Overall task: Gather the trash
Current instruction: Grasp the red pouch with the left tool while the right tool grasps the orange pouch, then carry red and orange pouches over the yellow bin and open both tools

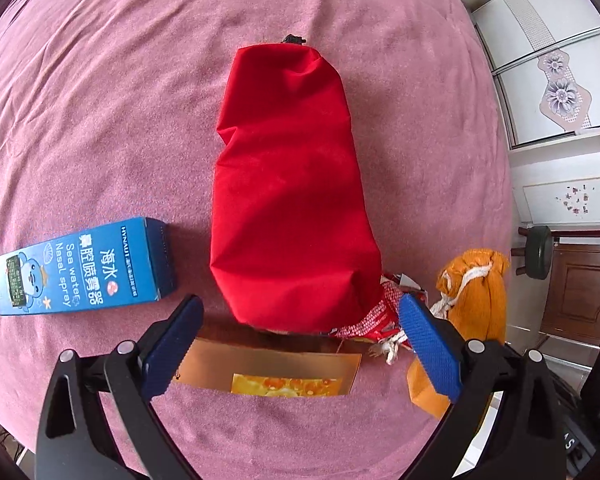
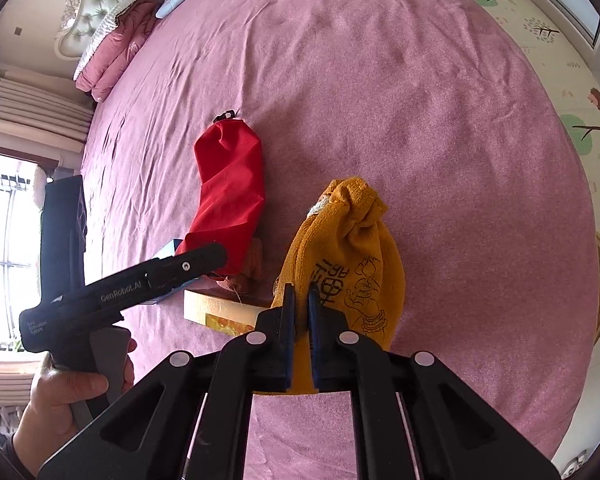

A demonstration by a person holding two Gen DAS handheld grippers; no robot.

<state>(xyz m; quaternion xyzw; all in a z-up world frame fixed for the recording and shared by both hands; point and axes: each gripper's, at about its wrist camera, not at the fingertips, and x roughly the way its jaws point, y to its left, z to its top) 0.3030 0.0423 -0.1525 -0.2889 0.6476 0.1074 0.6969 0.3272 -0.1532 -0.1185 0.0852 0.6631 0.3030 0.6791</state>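
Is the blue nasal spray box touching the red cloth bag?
Apart. The left wrist view shows pink bedcover between blue nasal spray box and red cloth bag.

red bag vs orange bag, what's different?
The red bag is smooth, plain fabric; the orange bag is coarser weave with a black printed drawing and character. The red bag lies long and flat on the bed; the orange bag is rounder, with its cinched neck pointing away from the right wrist camera. The open left tool frames the red bag's near end; the right tool pinches the orange bag. Both are soft cloth pouches.
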